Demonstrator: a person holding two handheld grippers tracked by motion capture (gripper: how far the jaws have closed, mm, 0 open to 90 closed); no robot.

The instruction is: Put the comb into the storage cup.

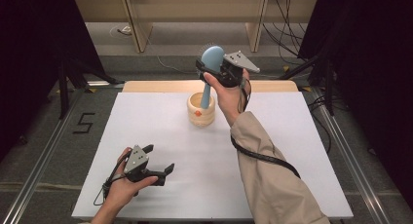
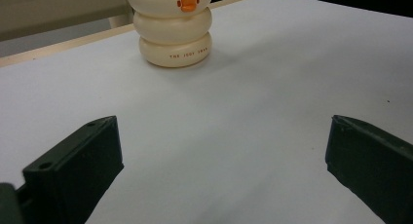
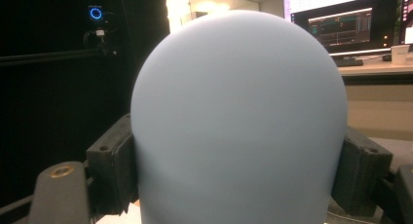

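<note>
High view: right gripper (image 1: 210,68) clamps brush (image 1: 211,63) head, handle down inside cup (image 1: 200,109) at table's (image 1: 292,151) far centre, left gripper (image 1: 158,163) gaping idle near-left; tilted lift could snag the handle and tip the cup.

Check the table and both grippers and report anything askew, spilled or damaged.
Nothing stands out. The cream ringed holder with an orange beak stands upright on the white table, with no spill or damage showing. The right gripper clamps the head of the pale blue brush, whose handle points down into the holder. The left gripper is open, holding nothing.
</note>
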